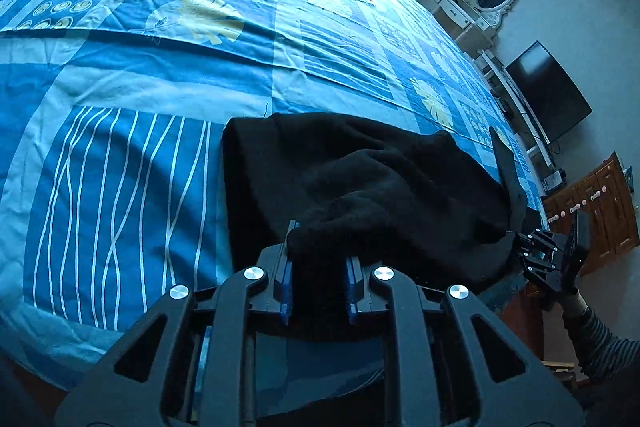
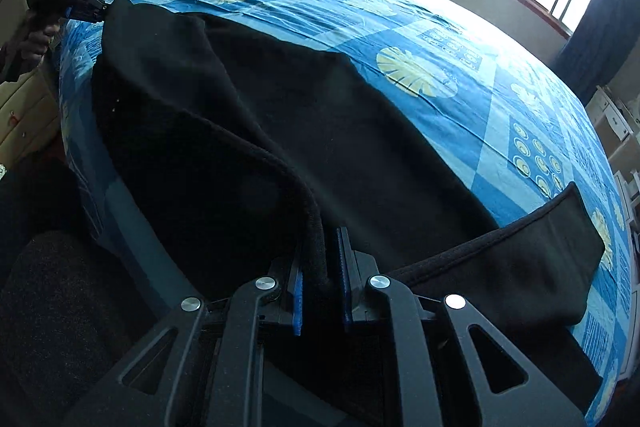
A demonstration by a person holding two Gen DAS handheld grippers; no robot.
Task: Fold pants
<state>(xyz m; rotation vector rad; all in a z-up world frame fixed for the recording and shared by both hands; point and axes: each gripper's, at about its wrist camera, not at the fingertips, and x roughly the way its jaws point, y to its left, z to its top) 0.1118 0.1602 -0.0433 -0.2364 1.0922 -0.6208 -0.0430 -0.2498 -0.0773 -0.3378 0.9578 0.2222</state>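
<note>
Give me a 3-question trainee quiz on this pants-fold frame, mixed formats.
1. True or false: the black pants lie on a plain white sheet.
2. Multiple choice: the left gripper is A) open above the bedspread, B) shut on a bunch of pants fabric, C) shut on a pillow.
3. Short answer: which part of the pants sits between the fingers of the right gripper?

Key:
1. False; the bedspread is blue and patterned.
2. B.
3. A thick hemmed edge of the fabric.
</note>
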